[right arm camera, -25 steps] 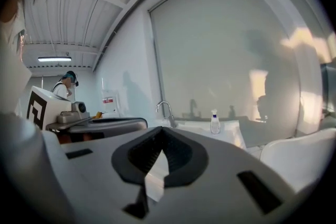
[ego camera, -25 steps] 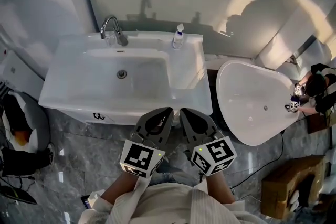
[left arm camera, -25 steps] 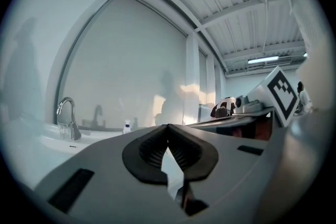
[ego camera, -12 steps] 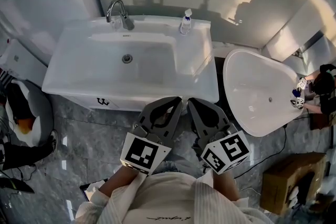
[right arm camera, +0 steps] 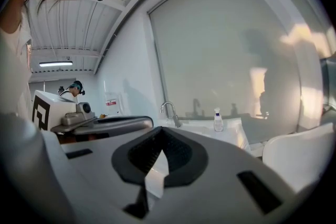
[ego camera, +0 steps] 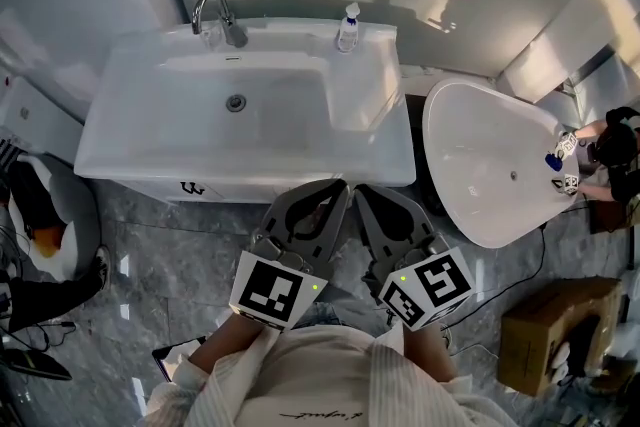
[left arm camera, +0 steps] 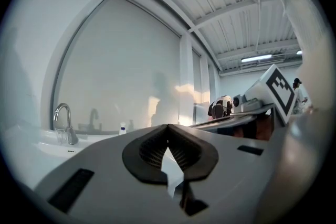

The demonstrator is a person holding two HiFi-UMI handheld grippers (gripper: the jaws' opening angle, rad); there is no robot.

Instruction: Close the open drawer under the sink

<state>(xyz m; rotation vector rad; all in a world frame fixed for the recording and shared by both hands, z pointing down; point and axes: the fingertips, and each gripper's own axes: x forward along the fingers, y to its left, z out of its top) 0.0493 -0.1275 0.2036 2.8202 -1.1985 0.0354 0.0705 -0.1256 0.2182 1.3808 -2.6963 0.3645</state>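
The white sink [ego camera: 150, 130] stands on its cabinet by the wall, with a chrome faucet [ego camera: 212, 15] and a small spray bottle [ego camera: 346, 25] at the back. Only a thin strip of the cabinet front [ego camera: 190, 187] shows under the sink's front rim; I cannot tell how the drawer stands. My left gripper [ego camera: 333, 191] and right gripper [ego camera: 363, 193] are held side by side just in front of the sink's right front corner, both shut on nothing. In the left gripper view my left gripper [left arm camera: 168, 127] points over the sink, and so does my right gripper [right arm camera: 161, 130] in the right gripper view.
A white bathtub [ego camera: 470, 165] stands to the right of the sink. A person [ego camera: 610, 155] is at the far right edge. A cardboard box [ego camera: 555, 340] lies on the grey marble floor at lower right, a penguin figure [ego camera: 40, 215] at left.
Both grippers have come a little nearer to the sink's front rim, still side by side and shut. The head view has shifted slightly.
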